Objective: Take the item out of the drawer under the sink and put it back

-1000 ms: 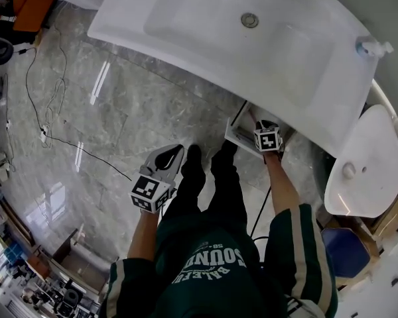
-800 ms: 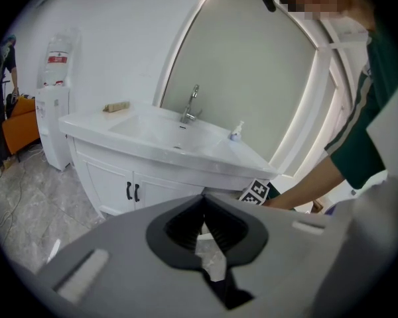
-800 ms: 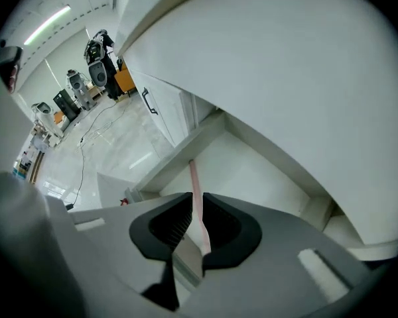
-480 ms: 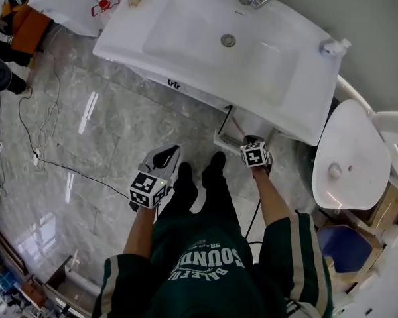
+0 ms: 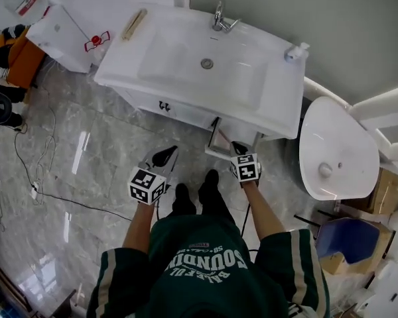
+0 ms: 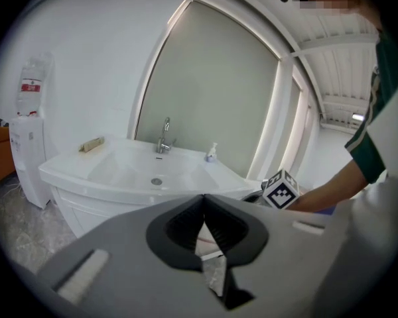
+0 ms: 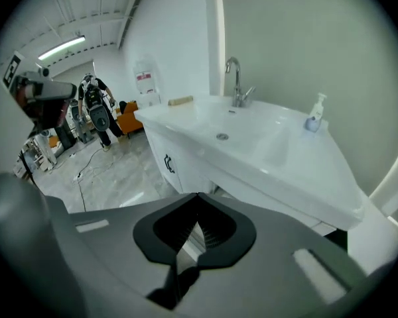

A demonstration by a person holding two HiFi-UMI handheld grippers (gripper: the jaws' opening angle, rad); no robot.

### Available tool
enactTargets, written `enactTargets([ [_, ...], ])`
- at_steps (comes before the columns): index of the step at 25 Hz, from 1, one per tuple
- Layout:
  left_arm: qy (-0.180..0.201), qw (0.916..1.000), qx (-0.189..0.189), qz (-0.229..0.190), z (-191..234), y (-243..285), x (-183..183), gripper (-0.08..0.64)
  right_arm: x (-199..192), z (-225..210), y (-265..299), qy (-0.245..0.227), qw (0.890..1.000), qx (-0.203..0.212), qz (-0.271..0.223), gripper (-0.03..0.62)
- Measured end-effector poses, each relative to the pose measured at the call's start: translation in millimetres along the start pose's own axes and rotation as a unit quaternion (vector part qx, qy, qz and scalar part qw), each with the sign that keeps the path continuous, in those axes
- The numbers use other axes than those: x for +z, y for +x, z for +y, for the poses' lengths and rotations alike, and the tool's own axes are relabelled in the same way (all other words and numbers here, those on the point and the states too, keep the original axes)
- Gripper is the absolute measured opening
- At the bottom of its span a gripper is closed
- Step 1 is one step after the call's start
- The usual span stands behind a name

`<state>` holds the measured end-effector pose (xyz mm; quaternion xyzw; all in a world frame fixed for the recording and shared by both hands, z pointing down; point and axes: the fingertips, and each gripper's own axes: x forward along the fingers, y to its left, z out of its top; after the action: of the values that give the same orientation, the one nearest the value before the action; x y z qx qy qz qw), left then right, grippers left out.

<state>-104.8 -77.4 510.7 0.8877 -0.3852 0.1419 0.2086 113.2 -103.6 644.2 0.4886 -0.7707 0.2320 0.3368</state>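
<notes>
The white sink cabinet (image 5: pixel 186 108) stands ahead of me, and its drawer (image 5: pixel 217 138) under the basin is pulled out. What lies inside the drawer is hidden. My right gripper (image 5: pixel 237 148) hangs over the drawer's front edge; its jaws have just been closing and now meet with nothing between them (image 7: pixel 198 197). My left gripper (image 5: pixel 169 152) hovers over the floor to the left of the drawer, its jaws (image 6: pixel 203 201) together and bare. The right gripper's marker cube (image 6: pixel 279 189) shows in the left gripper view.
A faucet (image 5: pixel 220 18), a soap bottle (image 5: pixel 296 52) and a wooden piece (image 5: pixel 134 24) sit on the sink top. A white toilet (image 5: pixel 335 148) stands to the right, with a blue bin (image 5: pixel 341 240) nearer me. A white appliance (image 5: pixel 66 35) and cables (image 5: pixel 33 171) are at the left.
The head view has pulled up and back, so the whole sink now shows. Both grippers have risen, and the right one has come back from inside the drawer to its front edge.
</notes>
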Motion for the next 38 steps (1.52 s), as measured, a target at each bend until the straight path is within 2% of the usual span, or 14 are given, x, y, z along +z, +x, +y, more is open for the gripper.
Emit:
enactTargets([
  [6,0.027,0.9985,-0.015,-0.044,-5,-13,42,0.051,75,19,-75,-0.003,0.993,-0.013,-0.121,0.002],
  [12,0.065,0.9935,-0.031,-0.087,-15,-29,82,0.050,131,37,-139,-0.017,0.976,-0.025,-0.218,0.002],
  [15,0.084,0.9905,-0.034,-0.104,-19,-35,100,0.051,158,40,-173,-0.017,0.962,-0.036,-0.271,0.002],
  [19,0.099,0.9871,-0.038,-0.120,-24,-43,116,0.051,190,47,-225,-0.024,0.935,-0.051,-0.350,0.002],
  [21,0.103,0.9863,-0.038,-0.123,-25,-48,119,0.051,198,49,-243,-0.020,0.925,-0.057,-0.374,0.002],
  [24,0.104,0.9861,-0.036,-0.125,-26,-53,120,0.051,201,49,-254,-0.015,0.920,-0.062,-0.386,0.002],
  [32,0.099,0.9867,-0.040,-0.123,-32,-54,116,0.051,187,46,-255,-0.010,0.926,-0.061,-0.373,0.002],
  [38,0.098,0.9869,-0.044,-0.120,-35,-53,113,0.051,181,45,-257,-0.005,0.925,-0.065,-0.374,0.002],
])
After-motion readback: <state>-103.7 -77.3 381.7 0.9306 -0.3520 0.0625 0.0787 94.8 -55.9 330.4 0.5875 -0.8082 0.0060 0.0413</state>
